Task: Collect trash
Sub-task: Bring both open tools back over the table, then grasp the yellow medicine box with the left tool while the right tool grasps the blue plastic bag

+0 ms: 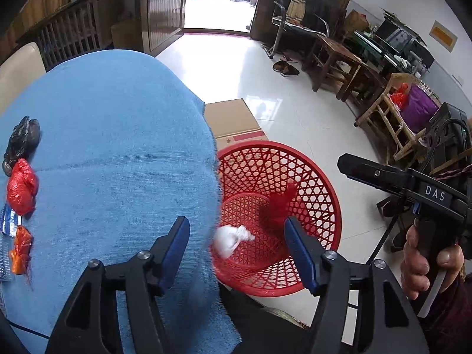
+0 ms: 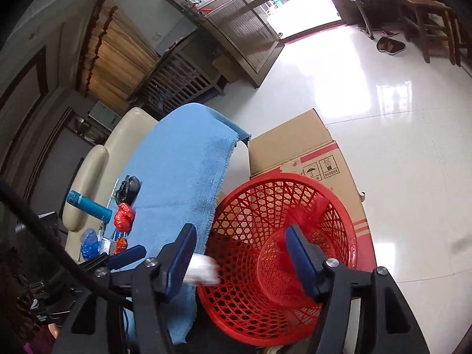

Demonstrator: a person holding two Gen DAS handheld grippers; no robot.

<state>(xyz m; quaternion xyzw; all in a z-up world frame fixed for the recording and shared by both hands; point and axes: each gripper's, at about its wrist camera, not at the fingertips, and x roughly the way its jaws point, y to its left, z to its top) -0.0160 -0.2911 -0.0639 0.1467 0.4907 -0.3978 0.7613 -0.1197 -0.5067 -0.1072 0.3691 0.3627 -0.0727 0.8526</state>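
Left wrist view: the left hand-held gripper (image 1: 237, 236) has its blue-padded fingers spread wide with nothing between them, straddling the edge of the tabletop covered by a light blue woven cloth (image 1: 118, 135) and the round red plastic lattice basket (image 1: 280, 215) on the floor beside it. A small knotted white plastic wad (image 1: 231, 240) appears at the basket's near rim, blurred; whether it touches the lattice cannot be told. Its long axis runs roughly left to right, the knotted tail pointing right. A dark red crumpled bag (image 1: 278, 206) lies inside the basket, its tapered end pointing up and right. Along the cloth's left edge sit a black crumpled bag (image 1: 20, 143), a red crumpled plastic bag (image 1: 22, 187) and an orange crumpled wrapper (image 1: 21, 249), lined up one behind another. A brown cardboard box (image 1: 236, 121) stands behind the basket. At the right, a hand grips the right hand-held gripper (image 1: 345, 162), seen side-on.

Right wrist view: the right hand-held gripper (image 2: 240, 250) is likewise spread wide and empty above the basket (image 2: 339, 221). The white wad (image 2: 203, 270) is a blurred patch just beside the left finger, at the basket's rim next to the hanging cloth (image 2: 183, 159). The black bag (image 2: 128, 188) and red bag (image 2: 124, 216) rest on the cloth, near a teal cylindrical bottle (image 2: 88, 205).
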